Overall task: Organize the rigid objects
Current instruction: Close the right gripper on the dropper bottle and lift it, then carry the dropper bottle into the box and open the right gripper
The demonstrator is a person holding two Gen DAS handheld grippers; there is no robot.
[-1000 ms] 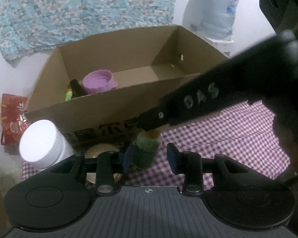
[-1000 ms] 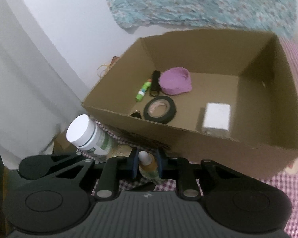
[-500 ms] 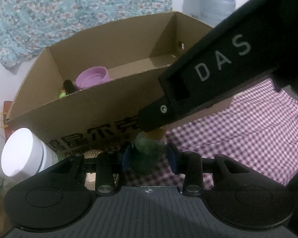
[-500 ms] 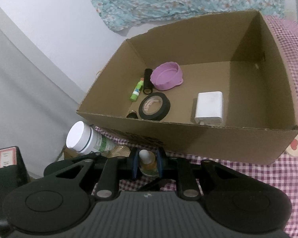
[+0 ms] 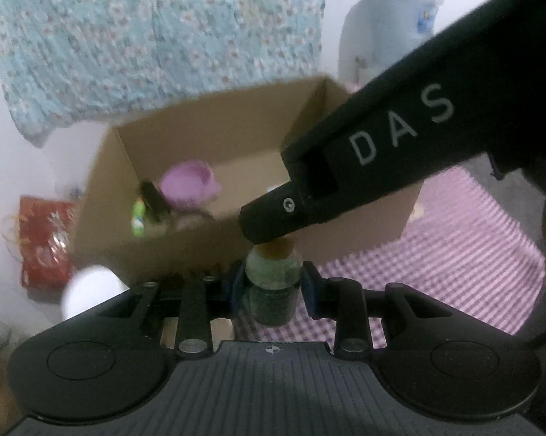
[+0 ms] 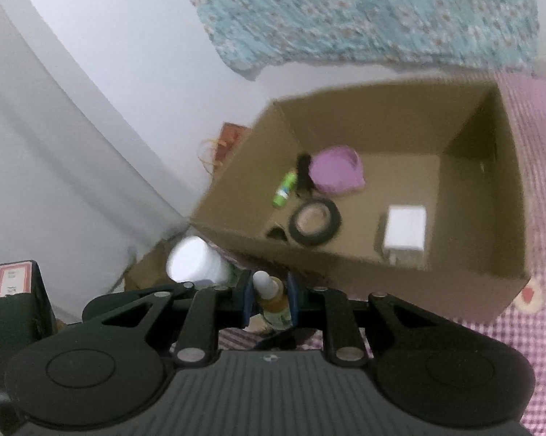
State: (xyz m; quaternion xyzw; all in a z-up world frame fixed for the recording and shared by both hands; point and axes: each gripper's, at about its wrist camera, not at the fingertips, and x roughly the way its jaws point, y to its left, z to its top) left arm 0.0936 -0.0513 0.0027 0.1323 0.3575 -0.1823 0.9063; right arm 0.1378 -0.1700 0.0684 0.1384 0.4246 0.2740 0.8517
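Note:
A small green bottle (image 5: 273, 301) with an amber neck and a white cap (image 6: 264, 281) hangs above the checked cloth, held by both grippers. My left gripper (image 5: 273, 287) has the bottle's body between its blue pads, and its jaws are closing and pressing on it. My right gripper (image 6: 269, 296) is shut on the bottle's neck; in the left wrist view one of its black fingers (image 5: 284, 214) comes down from the upper right onto the top. Just beyond stands the open cardboard box (image 6: 382, 276).
The box holds a purple bowl (image 6: 336, 174), a black tape roll (image 6: 314, 223), a white block (image 6: 405, 232), a green glue stick (image 6: 284, 190) and a black cylinder (image 6: 304, 170). A white-capped jar (image 6: 193, 263) stands at its near left corner. A red bag (image 5: 44, 239) lies on the floor to the left.
The left jaws closed from wide apart onto the bottle's body. Both grippers rose with the bottle, so the box now sits lower and further off in both views.

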